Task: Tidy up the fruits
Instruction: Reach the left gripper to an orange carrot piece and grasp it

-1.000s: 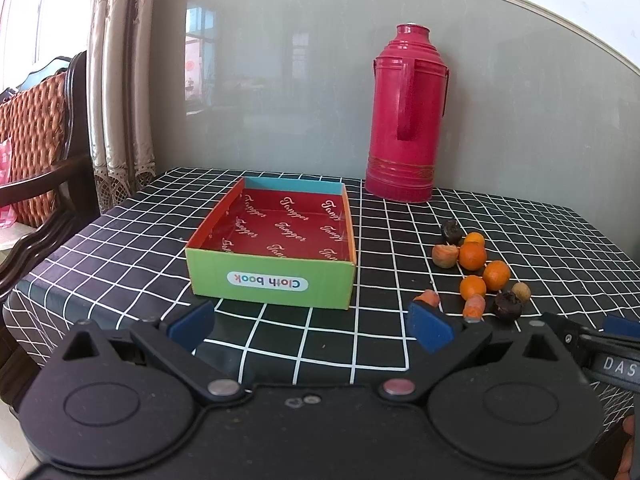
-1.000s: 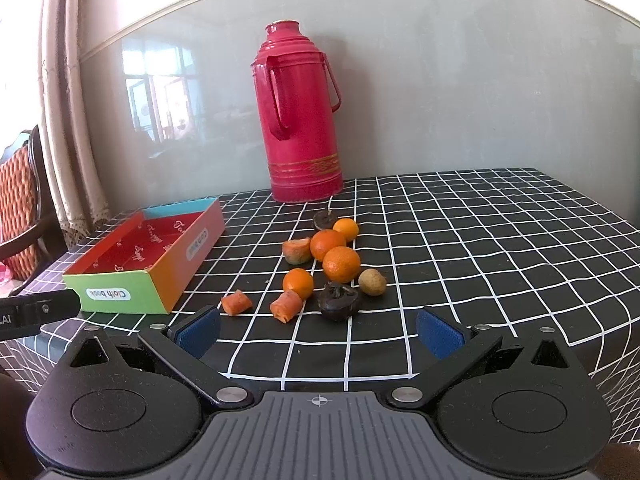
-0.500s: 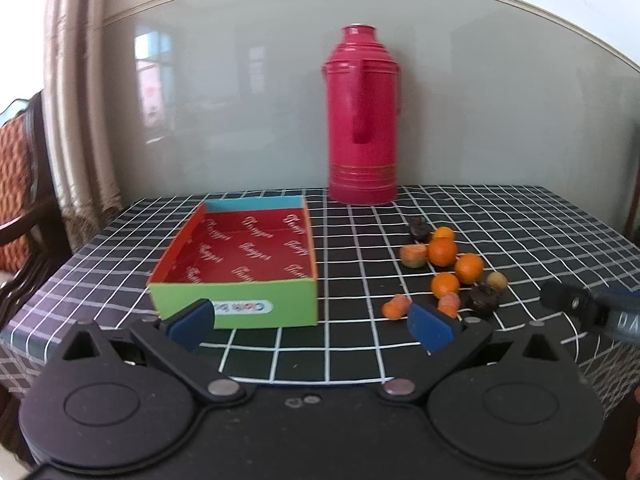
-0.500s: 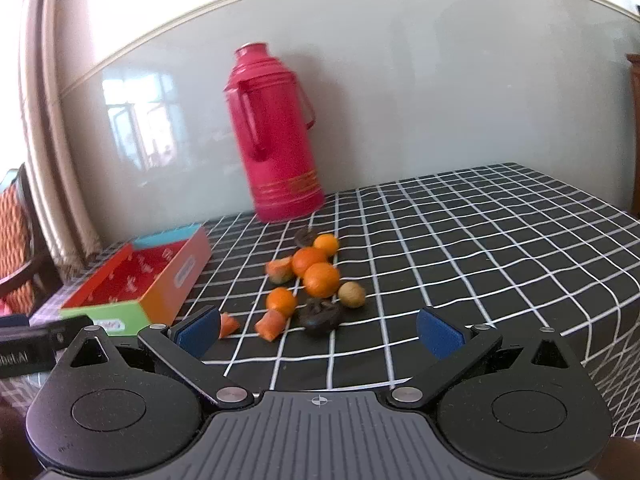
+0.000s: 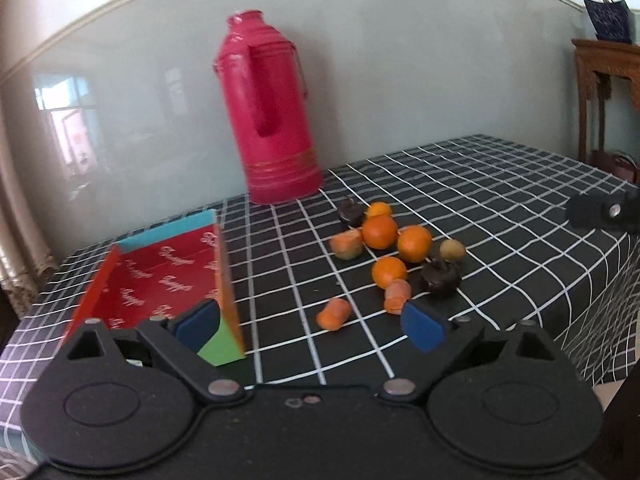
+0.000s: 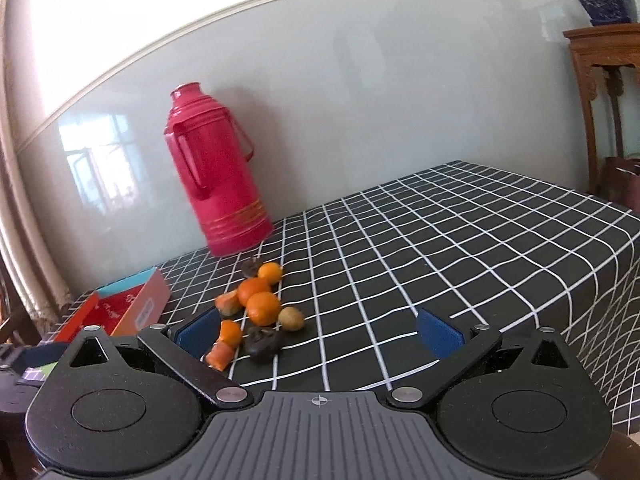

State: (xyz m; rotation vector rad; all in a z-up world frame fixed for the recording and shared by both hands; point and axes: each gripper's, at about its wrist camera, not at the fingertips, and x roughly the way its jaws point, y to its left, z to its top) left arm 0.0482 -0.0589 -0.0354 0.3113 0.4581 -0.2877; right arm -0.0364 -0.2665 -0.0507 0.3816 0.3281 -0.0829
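Observation:
A cluster of small fruits lies on the black checked tablecloth: oranges (image 5: 379,231) (image 6: 263,308), dark mangosteens (image 5: 441,276) (image 6: 262,342), a brownish round fruit (image 5: 452,249) (image 6: 291,318) and orange carrot-like pieces (image 5: 334,313) (image 6: 219,355). An open cardboard box (image 5: 160,280) (image 6: 120,312) with a red lining stands left of them. My left gripper (image 5: 310,326) is open and empty, low near the table's front edge, with a carrot piece between its fingers' line. My right gripper (image 6: 318,334) is open and empty, just right of the cluster.
A tall red thermos (image 5: 272,128) (image 6: 216,176) stands at the back by the glass wall. The table's right edge drops off (image 6: 600,280). A wooden stand (image 6: 604,92) with a blue pot stands at the far right. The right gripper's body (image 5: 600,210) shows in the left view.
Both views have swung to the right and tilted. The box has shifted towards the left of both frames, and the fruits sit closer to the left gripper. Both grippers stay open.

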